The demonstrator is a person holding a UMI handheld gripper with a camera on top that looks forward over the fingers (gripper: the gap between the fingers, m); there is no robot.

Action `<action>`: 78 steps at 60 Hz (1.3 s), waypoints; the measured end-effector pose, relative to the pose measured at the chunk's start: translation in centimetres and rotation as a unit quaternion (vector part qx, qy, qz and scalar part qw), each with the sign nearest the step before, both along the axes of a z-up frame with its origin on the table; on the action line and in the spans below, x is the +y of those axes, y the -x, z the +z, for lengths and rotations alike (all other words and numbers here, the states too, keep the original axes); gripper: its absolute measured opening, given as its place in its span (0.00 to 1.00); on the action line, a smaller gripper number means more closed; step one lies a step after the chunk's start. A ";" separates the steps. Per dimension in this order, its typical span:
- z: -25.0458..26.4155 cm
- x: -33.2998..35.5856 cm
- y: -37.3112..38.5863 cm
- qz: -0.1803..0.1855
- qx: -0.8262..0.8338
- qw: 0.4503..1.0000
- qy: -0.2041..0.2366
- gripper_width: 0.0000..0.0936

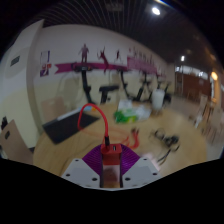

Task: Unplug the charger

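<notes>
An orange-red charger (112,152) sits between the tips of my gripper (111,158), and both purple pads press on its sides. A red cable (92,106) rises from the charger, arches over to the left and drops toward the wooden surface (65,152). The charger is held above that surface. No socket or power strip is visible; the fingers hide whatever lies right under the charger.
A black mat (68,127) lies beyond the fingers to the left. A green object (122,117) and white items (136,108) stand farther ahead. Dark cords (165,136) lie to the right on the wood. Exercise machines (100,80) line the far wall.
</notes>
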State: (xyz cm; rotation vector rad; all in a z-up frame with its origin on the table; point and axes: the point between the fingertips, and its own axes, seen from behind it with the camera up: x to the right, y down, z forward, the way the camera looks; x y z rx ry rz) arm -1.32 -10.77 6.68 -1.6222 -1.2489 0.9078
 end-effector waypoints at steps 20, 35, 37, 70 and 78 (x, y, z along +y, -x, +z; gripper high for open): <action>8.5 12.8 -1.4 -0.033 -0.034 0.999 -0.016 0.22; -2.6 19.9 -7.0 -0.030 -0.218 0.974 -0.045 0.24; -3.7 20.2 -7.1 -0.028 -0.234 0.971 -0.046 0.26; 10.9 11.9 -19.4 -0.053 -0.159 0.986 -0.006 0.91; 16.4 5.8 -25.1 -0.052 -0.135 0.989 -0.001 0.92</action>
